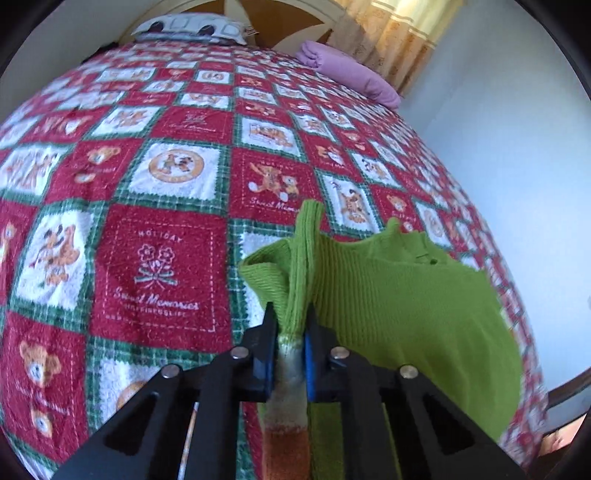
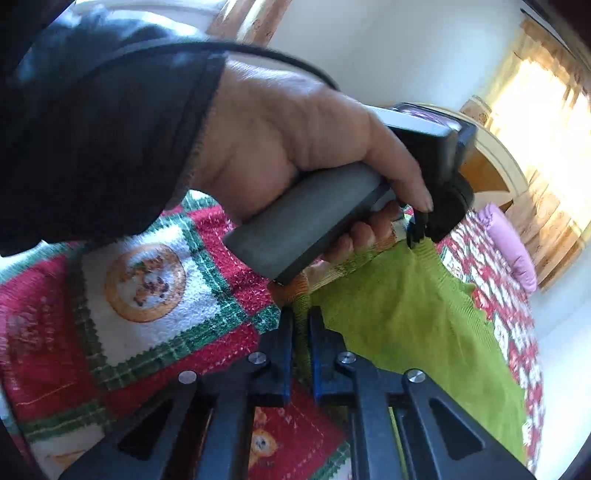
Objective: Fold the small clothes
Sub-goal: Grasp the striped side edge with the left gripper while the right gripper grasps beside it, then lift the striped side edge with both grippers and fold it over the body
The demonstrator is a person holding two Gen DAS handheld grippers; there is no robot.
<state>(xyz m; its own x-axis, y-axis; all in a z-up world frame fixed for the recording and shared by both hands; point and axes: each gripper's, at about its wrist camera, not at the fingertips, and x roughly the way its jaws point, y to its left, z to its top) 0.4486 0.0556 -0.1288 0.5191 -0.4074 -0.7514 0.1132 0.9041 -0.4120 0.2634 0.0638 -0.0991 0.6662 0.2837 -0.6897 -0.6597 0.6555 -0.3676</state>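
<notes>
A small lime-green ribbed knit top (image 1: pixel 399 295) lies near the right edge of a bed covered by a red, white and green patchwork quilt (image 1: pixel 159 221). My left gripper (image 1: pixel 291 317) is shut on a bunched strap or edge of the top, which stands up between the blue pads. In the right wrist view the same green top (image 2: pixel 406 332) spreads to the right. My right gripper (image 2: pixel 301 325) is shut on its near edge, a thin fold of green knit pinched between the pads. The person's hand (image 2: pixel 295 140) holding the left gripper's grey handle (image 2: pixel 306 218) fills the upper middle of that view.
A folded purple cloth (image 1: pixel 347 72) lies at the far right of the bed by a patterned curtain (image 1: pixel 399 37). A printed pillow (image 1: pixel 192 27) rests against the headboard. The pale wall (image 1: pixel 509 166) runs close along the bed's right side. A dark sleeve (image 2: pixel 92 122) covers the upper left.
</notes>
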